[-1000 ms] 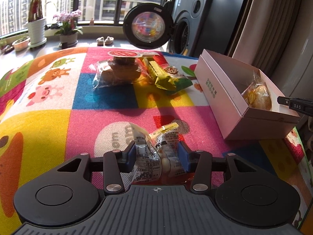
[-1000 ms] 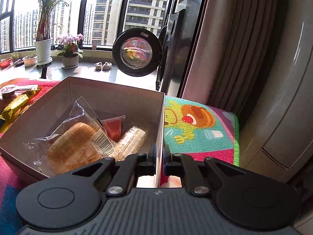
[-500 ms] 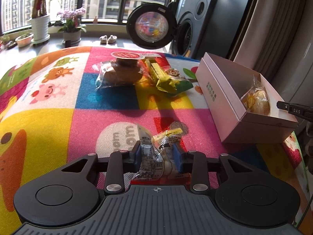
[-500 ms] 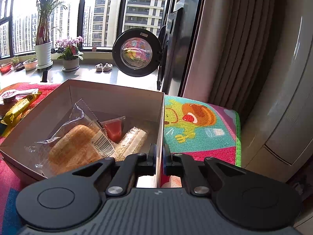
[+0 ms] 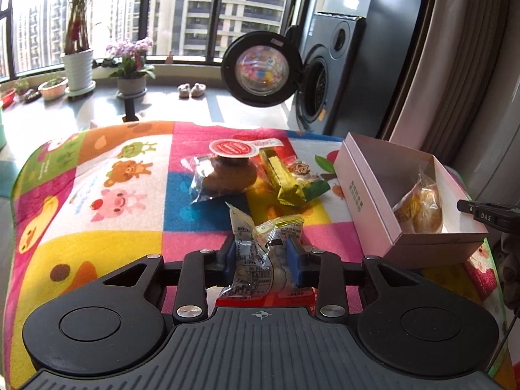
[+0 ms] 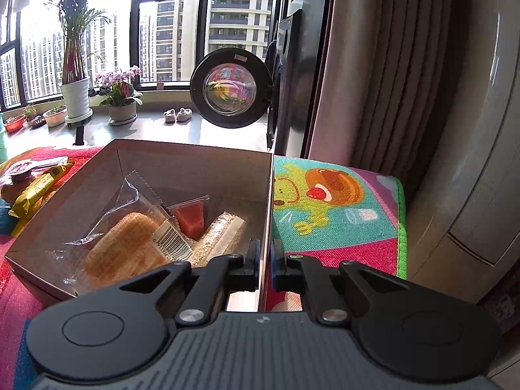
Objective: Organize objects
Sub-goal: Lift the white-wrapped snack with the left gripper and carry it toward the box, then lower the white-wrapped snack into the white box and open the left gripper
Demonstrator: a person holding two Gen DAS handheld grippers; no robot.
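Left gripper (image 5: 262,256) clenched on a clear snack packet (image 5: 260,260), held above the colourful mat (image 5: 113,195). Right gripper (image 6: 266,261) pinches the right wall of the pink box (image 6: 195,165), far right.

Sunlight poured through tall windows (image 5: 195,16) at the far side, with potted plants (image 5: 78,48) along the sill. A washing machine (image 5: 328,74) stood far right, door open, beside beige curtains (image 6: 373,81)

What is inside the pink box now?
The box holds a wrapped bun, a red jelly packet and a pale grainy bar. The bun and the right gripper, which is shut on the box wall, cover part of the floor.
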